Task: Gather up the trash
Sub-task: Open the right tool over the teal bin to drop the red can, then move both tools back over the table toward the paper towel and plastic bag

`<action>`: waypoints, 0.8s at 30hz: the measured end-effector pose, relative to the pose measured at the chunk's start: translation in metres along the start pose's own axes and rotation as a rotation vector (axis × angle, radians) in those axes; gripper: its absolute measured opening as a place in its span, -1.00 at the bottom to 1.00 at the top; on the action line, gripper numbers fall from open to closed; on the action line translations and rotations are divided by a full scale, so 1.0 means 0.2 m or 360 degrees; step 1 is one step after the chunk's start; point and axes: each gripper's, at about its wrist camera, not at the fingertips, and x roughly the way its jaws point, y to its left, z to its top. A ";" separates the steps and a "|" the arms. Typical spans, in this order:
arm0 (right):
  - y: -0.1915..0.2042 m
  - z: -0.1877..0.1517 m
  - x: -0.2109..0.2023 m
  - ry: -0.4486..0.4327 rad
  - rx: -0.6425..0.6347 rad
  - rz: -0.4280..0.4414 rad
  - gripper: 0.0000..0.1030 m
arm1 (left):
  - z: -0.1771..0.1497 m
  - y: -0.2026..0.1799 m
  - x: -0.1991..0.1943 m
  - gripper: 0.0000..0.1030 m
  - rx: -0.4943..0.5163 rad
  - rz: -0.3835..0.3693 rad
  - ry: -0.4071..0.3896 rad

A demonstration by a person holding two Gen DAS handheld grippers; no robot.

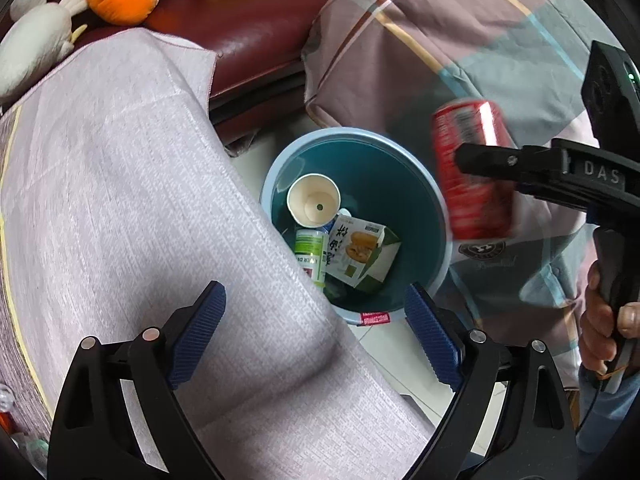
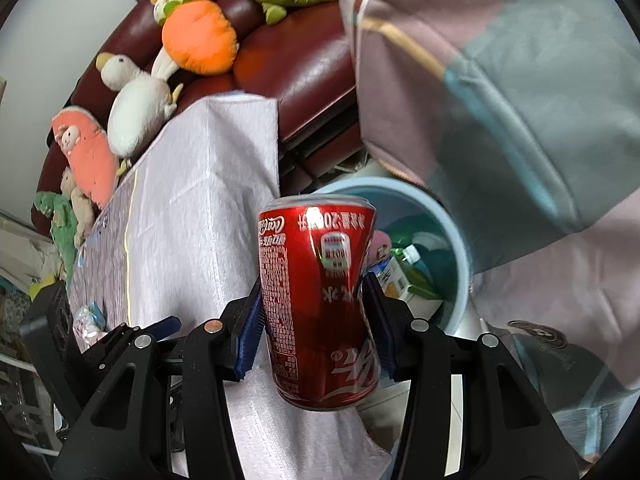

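My right gripper (image 2: pixel 316 316) is shut on a dented red cola can (image 2: pixel 318 304), squeezed between its blue pads. In the left wrist view the can (image 1: pixel 472 168) hangs, blurred, just right of the rim of a light-blue trash bin (image 1: pixel 438 200) on the floor. The bin holds a paper cup (image 1: pixel 312 200), a green-labelled bottle (image 1: pixel 310 254) and a snack carton (image 1: pixel 362 252). The bin also shows in the right wrist view (image 2: pixel 460 248), behind the can. My left gripper (image 1: pixel 316 338) is open and empty, above the table corner and the bin's near rim.
A table under a pale cloth (image 1: pixel 120 200) borders the bin on the left. A dark red sofa (image 1: pixel 248 24) with plush toys (image 2: pixel 196 40) stands behind. A checked quilt (image 1: pixel 460 40) hangs to the right. Small wrappers (image 2: pixel 88 320) lie on the table.
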 end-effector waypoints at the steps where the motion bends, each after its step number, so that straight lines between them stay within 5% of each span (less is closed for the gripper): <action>1: 0.02 0.00 0.01 0.0010 -0.0009 0.0001 -0.08 | -0.01 0.01 0.00 0.77 -0.0005 -0.0002 0.0002; 3: 0.05 0.00 0.03 0.0021 -0.0026 -0.0002 0.19 | -0.02 0.02 -0.01 0.77 -0.0014 -0.0006 0.0004; 9: 0.11 -0.01 0.03 0.0020 -0.0059 -0.0044 0.39 | -0.05 0.08 -0.05 0.77 -0.0051 -0.0014 -0.0022; 24: 0.29 -0.17 -0.05 0.0073 -0.0097 -0.0115 0.52 | -0.19 0.21 -0.27 0.77 -0.0134 -0.0055 -0.0143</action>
